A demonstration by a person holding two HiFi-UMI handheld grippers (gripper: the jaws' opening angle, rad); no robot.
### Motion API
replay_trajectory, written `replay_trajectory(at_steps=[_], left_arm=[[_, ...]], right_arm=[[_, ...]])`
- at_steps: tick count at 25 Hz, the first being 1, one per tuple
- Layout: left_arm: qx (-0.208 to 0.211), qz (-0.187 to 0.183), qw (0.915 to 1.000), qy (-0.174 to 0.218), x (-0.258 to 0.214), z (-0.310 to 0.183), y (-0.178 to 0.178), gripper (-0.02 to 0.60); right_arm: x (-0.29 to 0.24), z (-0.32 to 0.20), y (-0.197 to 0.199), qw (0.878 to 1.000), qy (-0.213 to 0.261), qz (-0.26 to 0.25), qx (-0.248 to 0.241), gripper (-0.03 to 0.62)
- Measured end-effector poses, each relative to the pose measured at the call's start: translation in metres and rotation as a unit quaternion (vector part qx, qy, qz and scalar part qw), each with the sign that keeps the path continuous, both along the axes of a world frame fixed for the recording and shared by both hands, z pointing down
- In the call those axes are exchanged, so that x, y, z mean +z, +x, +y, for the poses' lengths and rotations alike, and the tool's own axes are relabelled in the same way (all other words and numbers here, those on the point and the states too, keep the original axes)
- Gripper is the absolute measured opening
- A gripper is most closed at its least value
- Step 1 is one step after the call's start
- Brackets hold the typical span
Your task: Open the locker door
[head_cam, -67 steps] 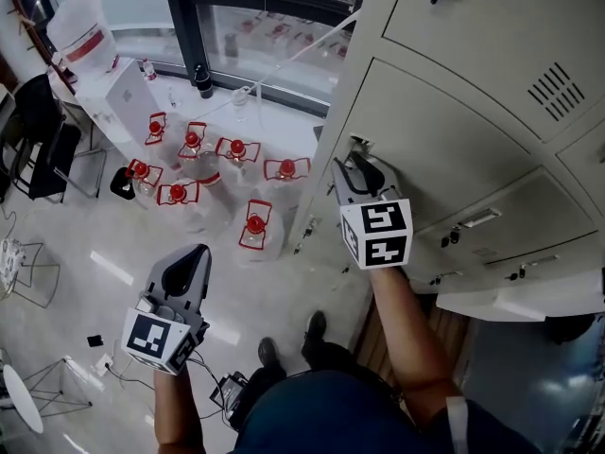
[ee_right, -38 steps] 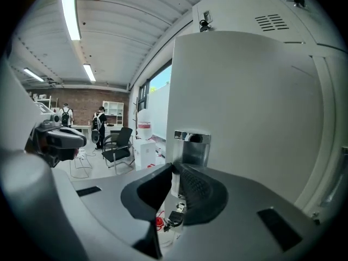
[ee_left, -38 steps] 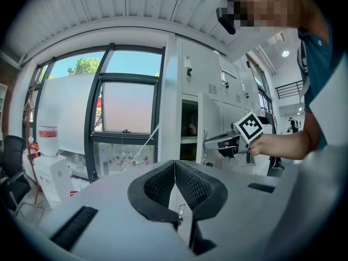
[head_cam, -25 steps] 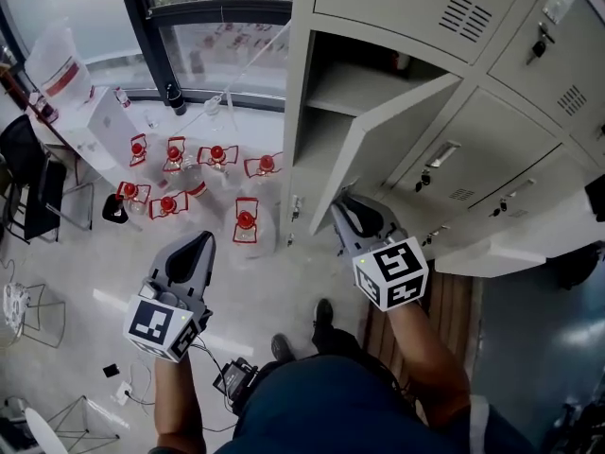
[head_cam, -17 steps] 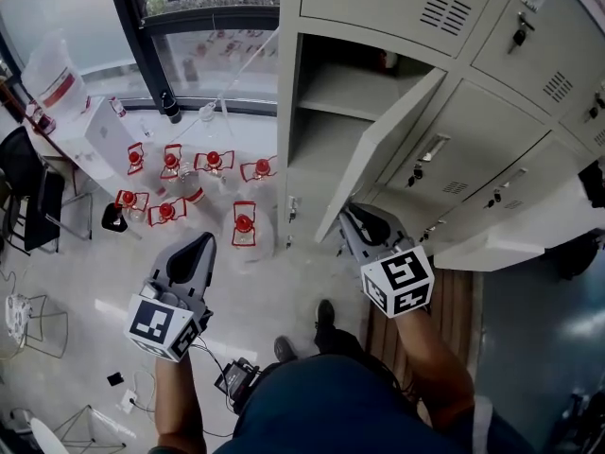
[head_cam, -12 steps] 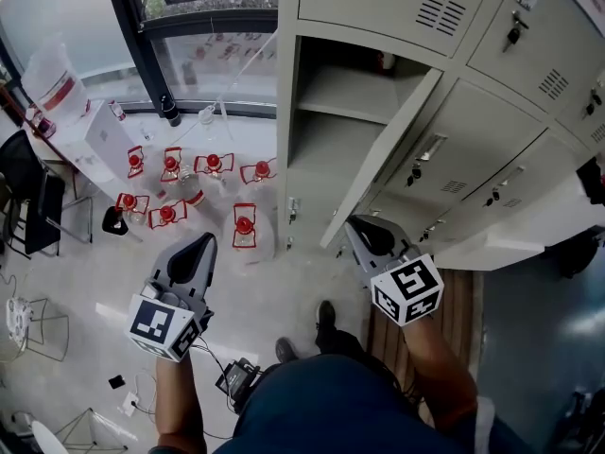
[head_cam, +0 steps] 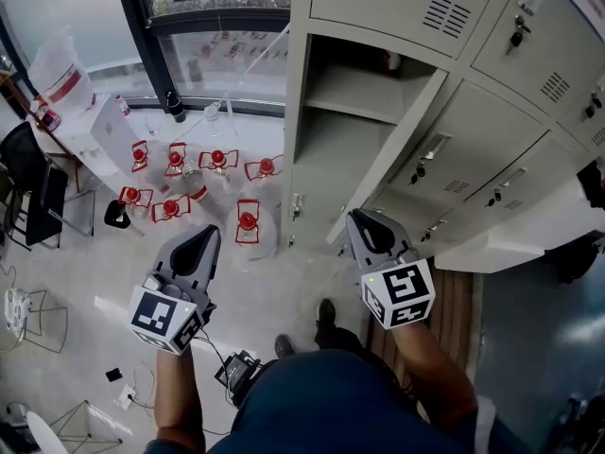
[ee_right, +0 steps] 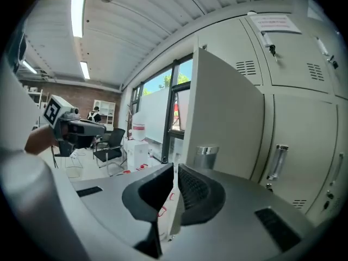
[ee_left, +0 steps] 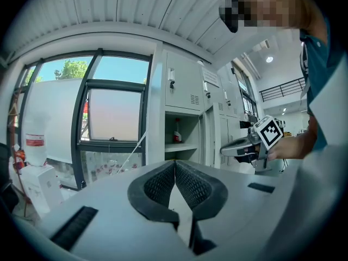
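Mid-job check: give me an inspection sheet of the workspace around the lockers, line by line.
Surface: pale floor, glossy; no worktable seen.
Job's things: locker door swung well open; the shelf inside carries a bottle.
Clutter: red-capped water jugs clustered on the floor left of the lockers.
Grippers: right gripper fingers closed on the door's free edge, which sits between them; they have just been closing further. The left gripper is shut, empty and held away from the lockers.
Cables: black cable on the floor by the person's feet.
Surroundings: window, black chair, water dispenser.
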State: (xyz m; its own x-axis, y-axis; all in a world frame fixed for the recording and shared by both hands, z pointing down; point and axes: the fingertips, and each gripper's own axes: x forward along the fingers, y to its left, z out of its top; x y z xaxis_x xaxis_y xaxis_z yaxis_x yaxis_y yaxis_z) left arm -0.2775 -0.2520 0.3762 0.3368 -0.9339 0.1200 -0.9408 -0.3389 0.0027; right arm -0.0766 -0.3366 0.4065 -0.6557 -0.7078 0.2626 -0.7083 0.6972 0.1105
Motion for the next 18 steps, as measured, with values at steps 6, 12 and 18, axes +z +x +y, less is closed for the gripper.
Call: replay_trajectory(at_steps=[6, 12, 18], left_arm=[[0.004, -0.006, 1.0000, 0.002, 0.000, 0.006, -0.004, 0.017], [0.007, -0.010, 0.9997, 0.021, -0.007, 0.012, -0.001, 0.017], [0.006, -0.011, 0.9994, 0.033, -0.016, 0.026, 0.000, 0.017]], right_arm=[[0.001, 0.004, 0.007, 1.000, -0.003, -0.002, 0.003, 0.049], [-0.017, 0.019, 0.004, 1.000, 0.005, -0.022, -0.016, 0.049], [-0.056, 0.036, 0.002, 0.998, 0.034, -0.047, -0.039, 0.049]])
